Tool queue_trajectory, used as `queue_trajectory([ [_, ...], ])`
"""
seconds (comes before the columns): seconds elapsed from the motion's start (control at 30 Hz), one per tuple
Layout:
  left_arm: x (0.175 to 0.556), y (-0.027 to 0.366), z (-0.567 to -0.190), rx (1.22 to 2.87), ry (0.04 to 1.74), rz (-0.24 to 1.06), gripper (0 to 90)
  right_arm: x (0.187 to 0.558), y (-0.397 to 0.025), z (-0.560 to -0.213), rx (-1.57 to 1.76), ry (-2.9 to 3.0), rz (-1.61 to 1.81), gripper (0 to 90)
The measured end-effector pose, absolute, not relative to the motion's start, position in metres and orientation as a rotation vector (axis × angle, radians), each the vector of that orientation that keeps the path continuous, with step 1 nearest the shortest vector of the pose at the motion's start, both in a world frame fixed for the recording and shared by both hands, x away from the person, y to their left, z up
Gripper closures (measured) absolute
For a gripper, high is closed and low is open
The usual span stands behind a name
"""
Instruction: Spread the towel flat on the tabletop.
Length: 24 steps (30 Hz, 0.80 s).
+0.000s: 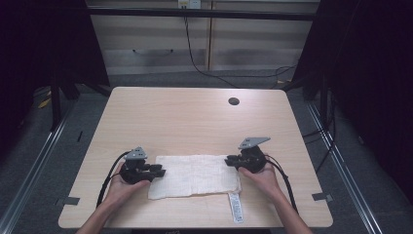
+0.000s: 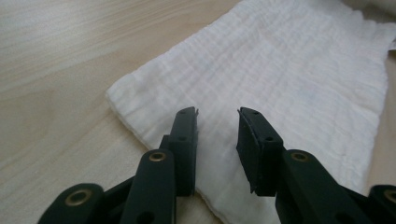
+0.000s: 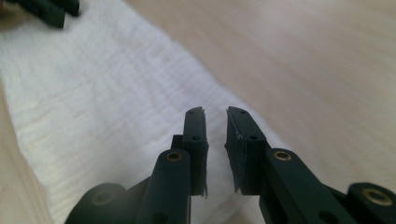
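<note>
Table (image 1: 195, 117) comes first, big and pale wood, with a small dark hole (image 1: 234, 101) in the upper right of the high view. Next is the white cloth (image 1: 194, 176), lying flat in the lower middle of that view, between my two hands. A little white tag (image 1: 235, 206) sticks out below its lower right corner.

My left gripper (image 1: 159, 171) sits at the cloth's left edge. In the left gripper view its jaws are open a fair way, and they hold nothing. The cloth is right under them.

My right gripper (image 1: 229, 160) sits at the cloth's upper right corner. Its jaws are open only a little, and they hold nothing too.

I think I am about to pinch both ends. To do it well, I should push each lower jaw under the edge, then squeeze, so the cloth does not slip out.
</note>
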<state>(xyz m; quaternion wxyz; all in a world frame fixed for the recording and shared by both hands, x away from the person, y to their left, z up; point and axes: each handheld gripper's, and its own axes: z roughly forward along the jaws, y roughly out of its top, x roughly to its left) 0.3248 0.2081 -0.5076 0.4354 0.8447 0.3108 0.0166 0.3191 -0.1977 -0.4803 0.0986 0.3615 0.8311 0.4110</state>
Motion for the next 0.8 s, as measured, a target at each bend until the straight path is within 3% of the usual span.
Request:
queue_trajectory([
  [0.37, 0.323, 0.208, -0.509, 2.113, 0.720, 0.057, 63.6, 0.346, -0.207, -0.492, 1.141, 2.418, 1.200, 72.8],
  [0.8, 0.325, 0.209, -0.509, 2.085, 0.779, 0.017, 63.8, 0.347, -0.202, -0.504, 1.124, 2.482, 1.117, 64.5],
])
